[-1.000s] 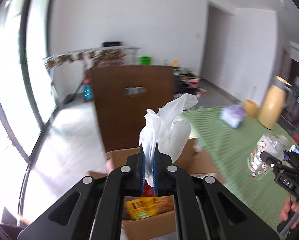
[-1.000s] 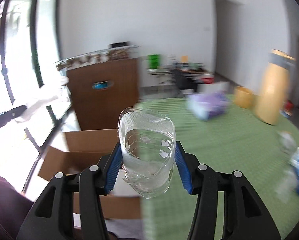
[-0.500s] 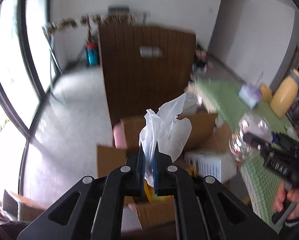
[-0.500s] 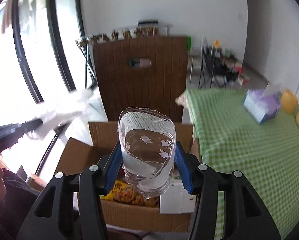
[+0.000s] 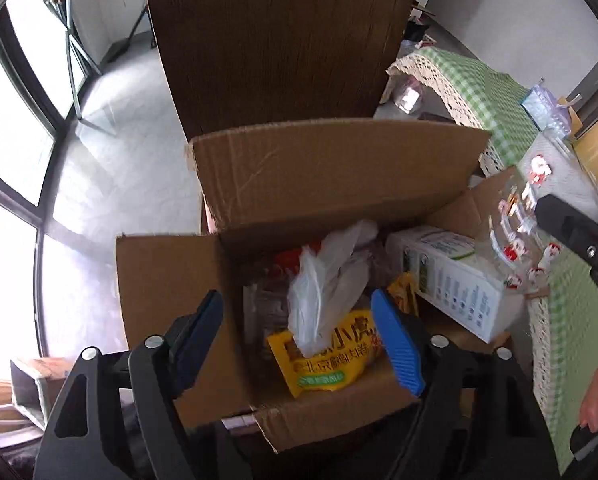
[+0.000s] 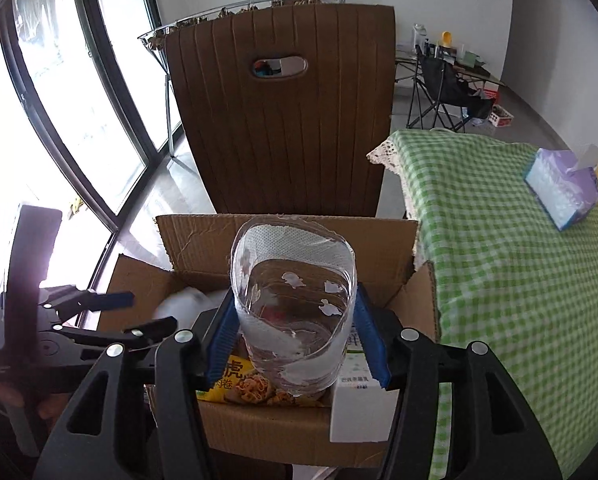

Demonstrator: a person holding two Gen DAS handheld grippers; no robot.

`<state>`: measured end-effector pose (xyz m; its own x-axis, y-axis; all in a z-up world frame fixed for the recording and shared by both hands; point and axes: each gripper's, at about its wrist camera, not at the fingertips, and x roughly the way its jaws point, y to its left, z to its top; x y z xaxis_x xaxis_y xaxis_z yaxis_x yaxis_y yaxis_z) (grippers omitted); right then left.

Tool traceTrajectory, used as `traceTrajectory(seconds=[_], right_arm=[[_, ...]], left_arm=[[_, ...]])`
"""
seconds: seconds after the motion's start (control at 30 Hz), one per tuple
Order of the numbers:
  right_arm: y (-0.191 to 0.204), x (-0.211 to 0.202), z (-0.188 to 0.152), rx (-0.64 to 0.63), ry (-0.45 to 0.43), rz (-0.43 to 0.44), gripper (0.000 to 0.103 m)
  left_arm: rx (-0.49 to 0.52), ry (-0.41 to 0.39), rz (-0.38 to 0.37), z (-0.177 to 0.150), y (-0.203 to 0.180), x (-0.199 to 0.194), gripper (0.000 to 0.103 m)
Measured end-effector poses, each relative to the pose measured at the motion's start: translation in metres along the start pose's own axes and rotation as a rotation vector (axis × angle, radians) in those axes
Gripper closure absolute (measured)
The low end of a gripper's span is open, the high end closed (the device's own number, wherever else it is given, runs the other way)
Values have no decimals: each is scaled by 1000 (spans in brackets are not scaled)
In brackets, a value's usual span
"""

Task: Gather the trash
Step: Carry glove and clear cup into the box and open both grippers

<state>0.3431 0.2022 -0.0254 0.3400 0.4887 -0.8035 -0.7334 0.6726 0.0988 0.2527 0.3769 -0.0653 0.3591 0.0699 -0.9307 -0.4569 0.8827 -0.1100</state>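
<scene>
The left gripper hangs over the open box. Its jaws have just been opening and now stand wide, with the white bag loose between them at 12 o'clock, touching neither pad and resting on a yellow packet. The right gripper is clamped on a clear cup, held above the near half of the box.

Risks, as I judge them: the bag is light and sits high on the pile, so it could snag on a pad or slide out when the left gripper lifts away. The cup is thin and already squeezed out of round; a firmer grip could crack it. Released from here, it might strike the carton at 5 o'clock and bounce over the front wall. The two grippers are close together over the box and could collide.

The left view shows the bag lying free and the box contents. The right view shows the cup's grip, the chair behind the box at 12 o'clock, and the table at 2 o'clock.
</scene>
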Motion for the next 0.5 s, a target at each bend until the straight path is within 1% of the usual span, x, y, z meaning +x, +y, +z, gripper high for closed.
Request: traceTrajectory(seconds=[0.07,0.1,0.13,0.17,0.2,0.23,0.27,0.3,0.37,0.5], right_arm=[[2,11,3,1,13,10,49],[2,16,5,2,15,16,49],[3,20,7,4,16,20,46],[4,24,9,5,11,18,40],[4,30,11,8,5,5,38],[4,37,12,13,17,-7,33],[4,42,12,18,36,-10,22],[2,48,14,33,55,-4,21],[0,51,14,51,55,13,21],[-4,55,15,62,67,4,21]], left_arm=[[-2,3,-12,5,3,1,29],[-16,0,-16,7,6,1,28],[-51,-8,-12,8,14,-1,27],[-73,-13,-12,9,17,1,27],[-89,-16,-16,9,21,1,27],[-105,-17,-20,9,26,0,27],[-115,-17,-19,10,31,-2,27],[-118,-21,-19,10,33,-3,27],[-118,-36,-8,10,37,-6,27],[-109,-46,-5,12,40,-9,27]])
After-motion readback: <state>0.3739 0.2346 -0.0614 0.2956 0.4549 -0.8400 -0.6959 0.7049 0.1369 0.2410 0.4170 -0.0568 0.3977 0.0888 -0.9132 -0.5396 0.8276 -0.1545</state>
